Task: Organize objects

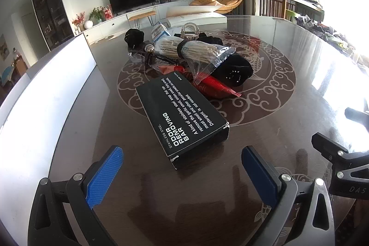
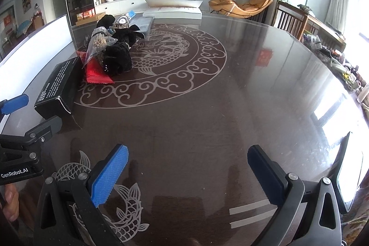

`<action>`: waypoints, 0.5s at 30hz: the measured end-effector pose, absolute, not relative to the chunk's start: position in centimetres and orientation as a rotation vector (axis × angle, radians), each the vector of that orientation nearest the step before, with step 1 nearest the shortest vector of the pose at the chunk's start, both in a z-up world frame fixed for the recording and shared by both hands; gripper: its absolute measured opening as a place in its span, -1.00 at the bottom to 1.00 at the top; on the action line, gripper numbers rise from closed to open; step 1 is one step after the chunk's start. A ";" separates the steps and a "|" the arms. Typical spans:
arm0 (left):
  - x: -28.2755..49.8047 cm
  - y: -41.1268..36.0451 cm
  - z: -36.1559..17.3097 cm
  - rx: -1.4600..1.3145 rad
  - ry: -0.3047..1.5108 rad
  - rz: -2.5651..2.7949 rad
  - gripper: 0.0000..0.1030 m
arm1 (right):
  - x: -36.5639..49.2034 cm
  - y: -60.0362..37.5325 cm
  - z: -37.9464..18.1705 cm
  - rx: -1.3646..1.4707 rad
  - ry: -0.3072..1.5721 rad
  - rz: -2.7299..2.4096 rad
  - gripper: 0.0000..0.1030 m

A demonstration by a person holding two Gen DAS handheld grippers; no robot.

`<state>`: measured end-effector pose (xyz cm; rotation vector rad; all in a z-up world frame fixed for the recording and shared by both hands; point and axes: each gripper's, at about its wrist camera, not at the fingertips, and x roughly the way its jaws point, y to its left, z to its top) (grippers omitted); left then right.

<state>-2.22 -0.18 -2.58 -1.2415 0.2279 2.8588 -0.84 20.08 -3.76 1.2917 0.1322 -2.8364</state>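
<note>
A black box (image 1: 182,118) printed "odor removing bar" lies on the dark round table (image 1: 276,121), just ahead of my open, empty left gripper (image 1: 182,165). Behind it sits a pile: a red packet (image 1: 214,84), clear bags of sticks (image 1: 198,52), black cloth items (image 1: 235,70), a clear round object (image 1: 189,32) and a blue-white box (image 1: 160,31). In the right wrist view the box (image 2: 57,87) and pile (image 2: 113,50) are far left. My right gripper (image 2: 188,173) is open and empty over bare table (image 2: 207,119).
A white bin wall (image 1: 46,93) stands at the table's left edge, and also shows in the right wrist view (image 2: 37,47). The right gripper's body (image 1: 341,160) is at the right of the left wrist view. Cluttered shelves (image 2: 334,54) lie beyond the table's right side.
</note>
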 end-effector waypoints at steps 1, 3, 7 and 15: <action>-2.3 -0.2 -2.6 -1.245 0.227 2.858 1.00 | -0.8 20.0 -3.8 1.297 0.135 -2.833 1.00; -2.3 -0.2 -2.7 -1.248 0.227 2.857 1.00 | -0.9 20.0 -4.0 1.309 0.140 -2.827 1.00; -2.3 -0.2 -2.7 -1.248 0.228 2.855 1.00 | -1.0 19.8 -4.3 1.327 0.148 -2.815 1.00; -2.3 -0.2 -2.9 -1.242 0.232 2.838 1.00 | -1.1 19.8 -4.5 1.339 0.140 -2.806 1.00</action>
